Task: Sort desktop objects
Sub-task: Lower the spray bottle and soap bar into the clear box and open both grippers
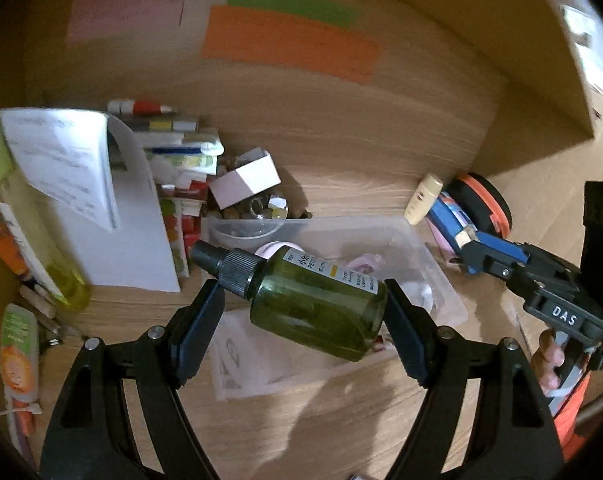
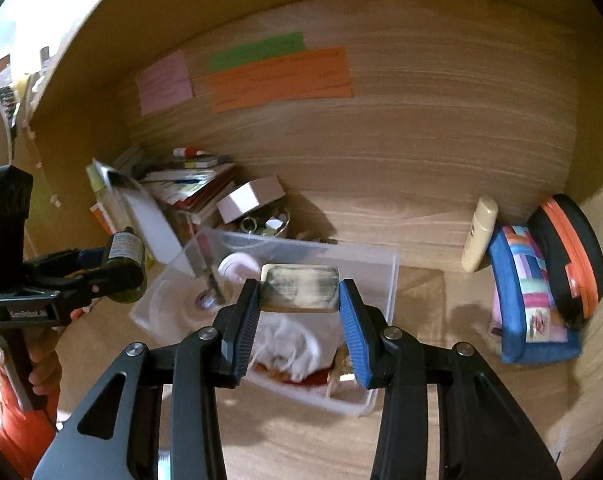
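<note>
Both tools are mid-carry above the clear plastic storage bin (image 2: 381, 276). The left gripper (image 1: 301, 312) clamps a dark green translucent spray bottle (image 1: 313, 304) lying sideways; the right gripper (image 2: 299, 304) pinches a smudged cream rectangular block (image 2: 299, 288). Next, I judge, each needs lowering to its proper spot before letting go. Motion blur hides the block's identity, and the bin's contents are indistinct.
</note>
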`<state>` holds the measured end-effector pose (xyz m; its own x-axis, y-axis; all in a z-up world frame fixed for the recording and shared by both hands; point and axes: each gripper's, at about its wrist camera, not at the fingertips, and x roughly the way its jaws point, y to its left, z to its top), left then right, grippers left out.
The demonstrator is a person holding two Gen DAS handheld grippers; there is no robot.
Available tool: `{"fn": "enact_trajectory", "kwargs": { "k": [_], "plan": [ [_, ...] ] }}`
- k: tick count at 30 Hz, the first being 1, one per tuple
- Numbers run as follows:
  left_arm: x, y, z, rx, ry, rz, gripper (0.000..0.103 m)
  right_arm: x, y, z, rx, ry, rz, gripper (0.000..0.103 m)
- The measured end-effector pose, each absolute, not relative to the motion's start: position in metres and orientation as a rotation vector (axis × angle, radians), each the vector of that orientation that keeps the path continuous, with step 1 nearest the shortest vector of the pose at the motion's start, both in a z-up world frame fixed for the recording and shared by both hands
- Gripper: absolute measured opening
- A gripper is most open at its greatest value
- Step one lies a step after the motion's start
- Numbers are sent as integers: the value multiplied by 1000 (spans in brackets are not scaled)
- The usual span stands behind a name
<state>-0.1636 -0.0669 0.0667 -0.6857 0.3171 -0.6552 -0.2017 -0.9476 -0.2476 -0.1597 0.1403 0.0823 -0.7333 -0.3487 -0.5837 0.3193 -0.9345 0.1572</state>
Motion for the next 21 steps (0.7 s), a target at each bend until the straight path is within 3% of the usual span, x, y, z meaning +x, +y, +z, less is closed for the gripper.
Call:
{"fn": "enact_trajectory", "kwargs": {
  "k": [6, 17, 21],
  "plan": [
    [-192, -56, 58, -1134, -278, 2588, 79, -183, 132, 80, 914, -81, -2654, 37],
    [-229, -25, 50, -1175, -218, 2553, 78, -218, 138, 32, 1092, -127, -2629, 37],
    [-239, -12, 39, -1219, -178, 2507, 78, -218, 139, 24, 1116, -54, -2669, 37]
  ]
}}
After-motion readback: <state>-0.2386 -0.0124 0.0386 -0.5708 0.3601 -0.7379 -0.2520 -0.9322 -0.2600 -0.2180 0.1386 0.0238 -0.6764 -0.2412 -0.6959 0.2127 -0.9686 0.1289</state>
